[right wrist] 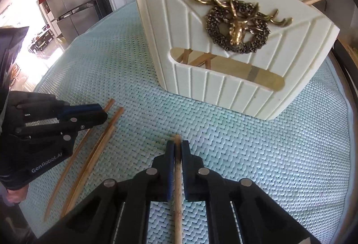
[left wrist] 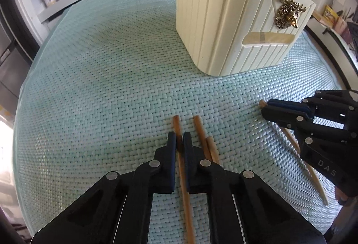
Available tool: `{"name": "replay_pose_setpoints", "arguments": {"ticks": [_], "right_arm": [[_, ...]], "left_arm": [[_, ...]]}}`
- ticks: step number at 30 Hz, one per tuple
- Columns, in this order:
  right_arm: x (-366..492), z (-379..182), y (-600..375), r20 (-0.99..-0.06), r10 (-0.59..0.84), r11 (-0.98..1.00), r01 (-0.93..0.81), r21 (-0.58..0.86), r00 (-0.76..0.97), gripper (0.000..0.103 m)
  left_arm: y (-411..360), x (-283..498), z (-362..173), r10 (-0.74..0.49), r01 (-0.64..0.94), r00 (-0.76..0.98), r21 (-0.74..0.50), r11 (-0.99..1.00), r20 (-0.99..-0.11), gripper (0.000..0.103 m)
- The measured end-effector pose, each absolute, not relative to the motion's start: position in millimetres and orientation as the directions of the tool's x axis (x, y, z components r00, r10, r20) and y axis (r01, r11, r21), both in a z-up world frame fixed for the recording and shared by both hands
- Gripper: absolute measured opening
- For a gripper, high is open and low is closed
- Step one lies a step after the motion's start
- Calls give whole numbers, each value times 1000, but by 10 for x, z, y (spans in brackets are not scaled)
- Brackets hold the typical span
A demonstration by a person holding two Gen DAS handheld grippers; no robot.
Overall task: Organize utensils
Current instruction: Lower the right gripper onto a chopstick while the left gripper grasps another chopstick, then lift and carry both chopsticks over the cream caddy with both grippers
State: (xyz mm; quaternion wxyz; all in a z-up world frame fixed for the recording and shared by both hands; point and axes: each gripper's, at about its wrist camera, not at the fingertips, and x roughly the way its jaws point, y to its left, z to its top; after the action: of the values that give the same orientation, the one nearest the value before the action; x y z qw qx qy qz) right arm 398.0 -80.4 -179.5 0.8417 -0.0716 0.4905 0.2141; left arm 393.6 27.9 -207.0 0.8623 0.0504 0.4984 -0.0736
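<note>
Your utensil holder (left wrist: 235,20) stands ahead of both tongs; two loose chopsticks (left wrist: 205,143) lie just right of your left tongs (left wrist: 179,143).

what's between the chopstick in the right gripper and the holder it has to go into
Nothing visible. The right gripper is closed on one chopstick, and only bare woven mat lies between it and the cream holder. The loose chopsticks lie off to its left.

Both wrist views low, close over mat (left wrist: 111,87), facing shared holder (right wrist: 223,87)
</note>
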Motion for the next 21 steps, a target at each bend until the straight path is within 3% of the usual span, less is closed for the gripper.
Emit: {"name": "replay_pose_setpoints", "arguments": {"ticks": [8, 15, 21], "right_arm": [[3766, -1220, -1119, -748, 417, 872, -458, 170, 516, 6], [3297, -505, -1290, -608, 502, 843, -507, 182, 615, 6], [2880, -73, -1408, -487, 541, 831, -525, 183, 686, 6]], "left_arm": [[429, 3618, -1527, -137, 163, 624, -43, 986, -769, 4], [632, 3144, -800, -215, 177, 730, -125, 976, -649, 4], [758, 2837, -541, -254, 195, 781, -163, 967, -571, 3]]}}
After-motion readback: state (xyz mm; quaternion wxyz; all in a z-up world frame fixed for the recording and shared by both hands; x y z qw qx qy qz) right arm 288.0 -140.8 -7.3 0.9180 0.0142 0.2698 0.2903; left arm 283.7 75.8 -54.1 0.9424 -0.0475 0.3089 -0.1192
